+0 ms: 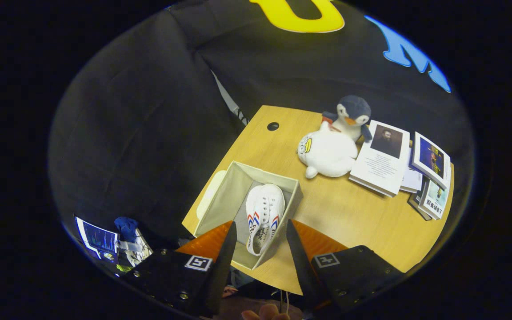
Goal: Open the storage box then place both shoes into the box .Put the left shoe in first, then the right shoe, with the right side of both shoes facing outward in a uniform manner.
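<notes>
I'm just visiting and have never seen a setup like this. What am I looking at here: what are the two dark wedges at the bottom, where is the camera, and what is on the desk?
The camera rides on a hand-held gripper and looks forward along its two fingers, the dark wedges you noticed. A person carries it; there is no robot arm. The fingers stand apart and hold nothing.

Just ahead of and below them is an open storage box on a wooden desk, with one white shoe lying inside. Beyond the box sits a plush penguin, and beside it lie some books. The dark cloth behind is the booth's wall. The job is packing shoes into that box; one is in.
</notes>
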### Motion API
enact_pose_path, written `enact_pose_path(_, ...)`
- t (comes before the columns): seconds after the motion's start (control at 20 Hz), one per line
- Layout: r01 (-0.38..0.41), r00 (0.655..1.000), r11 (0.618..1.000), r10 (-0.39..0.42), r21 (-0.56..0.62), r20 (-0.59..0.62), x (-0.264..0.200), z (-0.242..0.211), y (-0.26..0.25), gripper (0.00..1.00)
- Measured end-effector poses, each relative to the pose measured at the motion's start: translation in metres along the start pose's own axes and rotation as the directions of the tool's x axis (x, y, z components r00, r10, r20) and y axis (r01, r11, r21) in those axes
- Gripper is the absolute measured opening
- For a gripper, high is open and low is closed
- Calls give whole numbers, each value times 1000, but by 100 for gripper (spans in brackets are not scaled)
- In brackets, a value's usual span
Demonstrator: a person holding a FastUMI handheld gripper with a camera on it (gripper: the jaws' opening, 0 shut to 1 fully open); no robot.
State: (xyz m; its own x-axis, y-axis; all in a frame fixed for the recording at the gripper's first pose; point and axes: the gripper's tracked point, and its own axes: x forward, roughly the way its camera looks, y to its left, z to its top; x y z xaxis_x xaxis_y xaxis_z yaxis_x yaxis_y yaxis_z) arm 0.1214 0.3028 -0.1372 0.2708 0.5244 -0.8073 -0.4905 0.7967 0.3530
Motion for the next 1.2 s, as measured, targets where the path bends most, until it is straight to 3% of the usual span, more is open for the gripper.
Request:
enact_pose_path(0.15,84,985,996,-88,35,150,-52,9,-39,99)
enact_pose_path(0.25,140,953,988,-153,66,260,-84,14,-67,98)
enact_pose_path(0.4,209,878,971,-237,114,416,-133,21,-96,98)
enact_pose_path(0.7,317,653,933,-344,169,675,-236,26,-127,98)
enact_pose_path(0.9,371,509,914,-349,165,787,-278,20,-131,98)
enact_pose_path(1.0,391,474,906,-351,163,808,-296,13,-138,98)
enact_pose_path(1.2,402,454,900,-355,167,817,-299,0,-146,98)
